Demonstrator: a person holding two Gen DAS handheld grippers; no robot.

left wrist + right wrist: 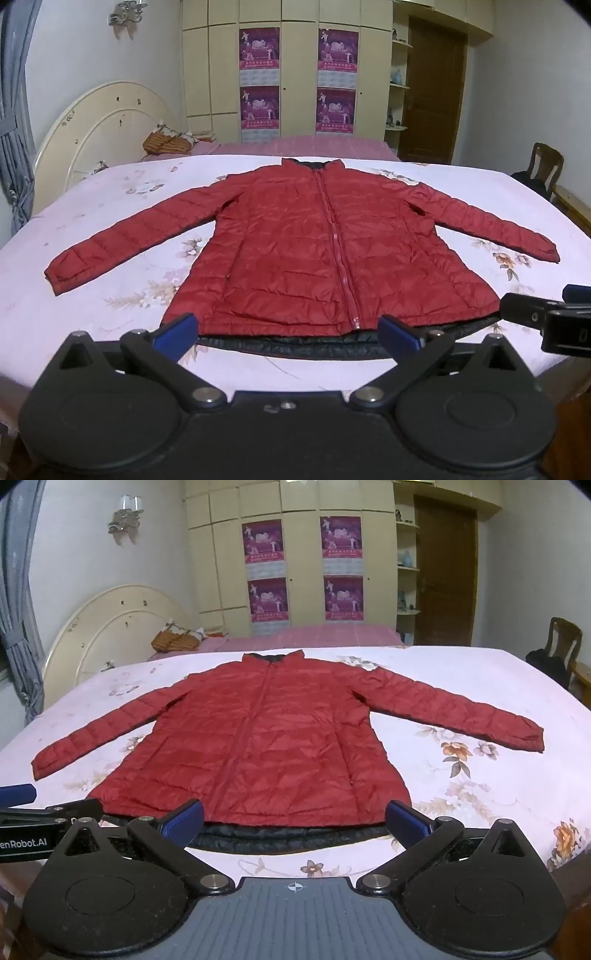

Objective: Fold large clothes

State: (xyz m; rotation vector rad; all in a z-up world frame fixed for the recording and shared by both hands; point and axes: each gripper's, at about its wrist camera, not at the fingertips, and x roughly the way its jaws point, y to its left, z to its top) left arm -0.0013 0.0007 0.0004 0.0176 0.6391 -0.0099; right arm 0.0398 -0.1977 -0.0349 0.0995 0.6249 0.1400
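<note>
Jacket, left wrist view: red jacket (295, 240) lies flat on the bed (110, 206), front up, zip closed, collar at the far side, hem at the near edge; laid out like this, probably so it can be folded from the sides.
Sleeves: left sleeve (122, 236) and right sleeve (491, 221) spread out and slanting toward the near corners, both clear of the body.
Lining: dark lining (314, 345) shows in a strip along the near hem.
Left gripper (291, 328): jaws spread wide, nothing between them, hanging just near of the hem middle, tilted down at the cloth.
Jacket, right wrist view: same flat spread, body a little left of centre.
Right gripper (295, 818): jaws wide apart, nothing held, poised over the near hem.
Neighbour: the left gripper's tip shows at the left edge, close beside.
Judgement: folding not yet begun; both tools look set for a first grasp.
</note>
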